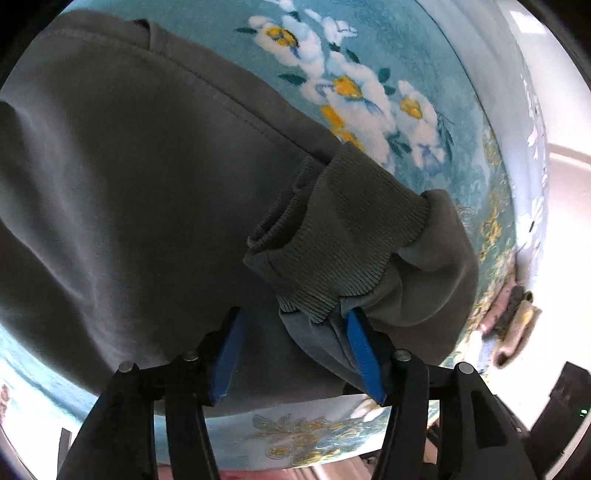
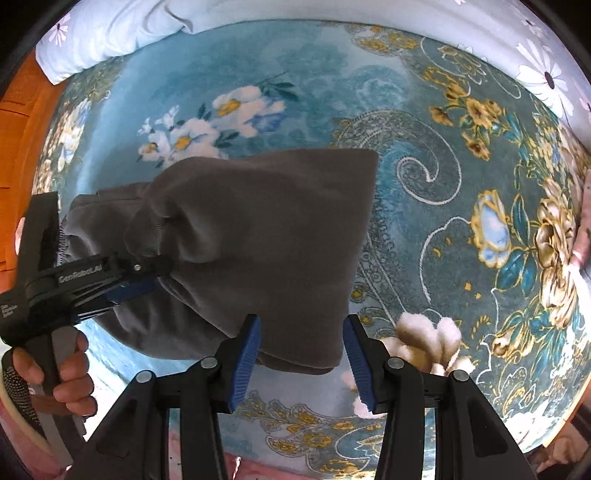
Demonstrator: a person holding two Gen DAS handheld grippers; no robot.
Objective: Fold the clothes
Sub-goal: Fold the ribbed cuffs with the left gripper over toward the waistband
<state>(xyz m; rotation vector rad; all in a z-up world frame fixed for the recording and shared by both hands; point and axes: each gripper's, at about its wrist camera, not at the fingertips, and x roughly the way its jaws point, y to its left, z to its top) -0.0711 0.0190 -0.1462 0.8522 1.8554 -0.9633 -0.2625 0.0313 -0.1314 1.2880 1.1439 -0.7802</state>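
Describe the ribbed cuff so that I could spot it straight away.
Start at the teal flowered blanket and the grey sweatshirt lying on it. At the garment's near edge, by the left hand-held gripper, sits the ribbed cuff: its ridged knit differs from the smooth cloth around it.

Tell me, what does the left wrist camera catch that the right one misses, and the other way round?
Only the left view shows the ribbed cuff up close, lying just ahead of the left gripper, whose fingers are spread apart.

Only the right view shows the pillow, the hand holding the left gripper from outside, and the open right gripper at the folded edge.

Both show the grey sweatshirt on the blue flowered blanket.
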